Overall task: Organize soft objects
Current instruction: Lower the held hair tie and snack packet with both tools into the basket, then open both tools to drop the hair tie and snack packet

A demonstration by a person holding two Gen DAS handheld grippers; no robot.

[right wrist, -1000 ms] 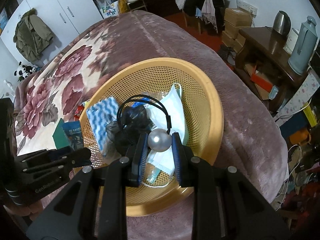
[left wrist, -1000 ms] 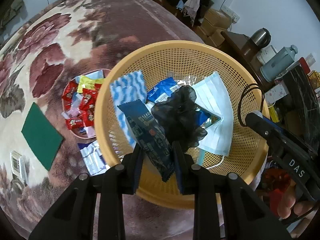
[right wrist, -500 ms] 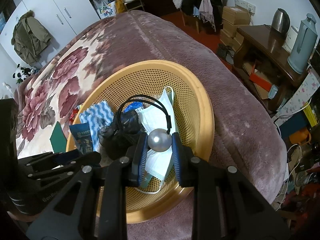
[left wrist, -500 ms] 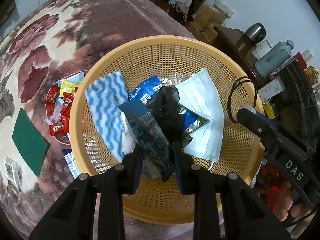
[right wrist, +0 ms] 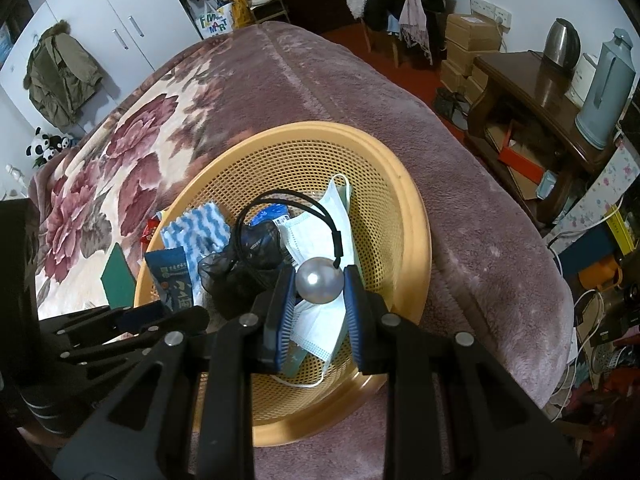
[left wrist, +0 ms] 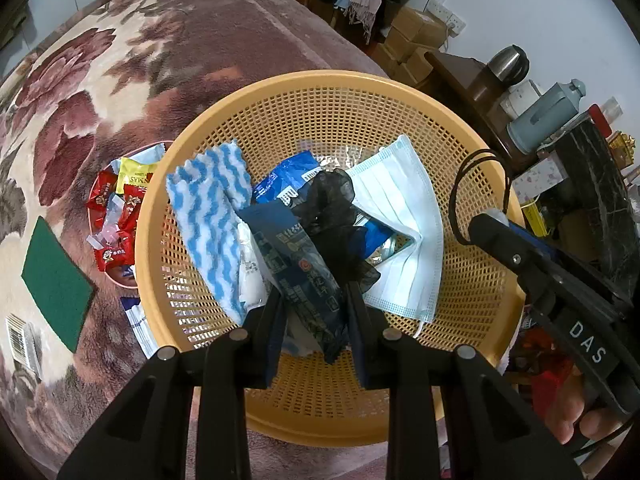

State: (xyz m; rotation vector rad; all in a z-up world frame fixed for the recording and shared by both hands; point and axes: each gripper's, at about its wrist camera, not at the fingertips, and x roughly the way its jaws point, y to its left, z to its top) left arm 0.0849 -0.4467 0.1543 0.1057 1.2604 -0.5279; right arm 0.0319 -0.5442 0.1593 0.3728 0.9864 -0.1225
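An orange mesh basket (left wrist: 360, 80) (right wrist: 416, 216) sits on a floral blanket. In it lie a pale blue face mask (left wrist: 400, 232) (right wrist: 340, 208), a blue-and-white wavy cloth (left wrist: 208, 216) (right wrist: 196, 232), a black mesh scrunchie (left wrist: 332, 216) (right wrist: 240, 268) and blue sachets (left wrist: 288, 176). My left gripper (left wrist: 314, 300) (right wrist: 160, 316) hangs over the basket's near side, shut on a dark blue printed packet (left wrist: 304, 268) (right wrist: 172, 280). My right gripper (right wrist: 319, 292) (left wrist: 492, 228) is shut on a silver pearl bead (right wrist: 319, 286) with a black elastic loop (right wrist: 288, 196), above the mask.
Left of the basket are a pink dish of red and yellow candies (left wrist: 116, 216), a green scouring pad (left wrist: 56, 276) and a white sachet (left wrist: 136, 320). A wooden side table (right wrist: 520, 84) with a kettle and a thermos stands beyond the bed's right edge.
The left gripper drifted slightly further over the basket with the packet. Both grips are unchanged and the right gripper has hardly moved.
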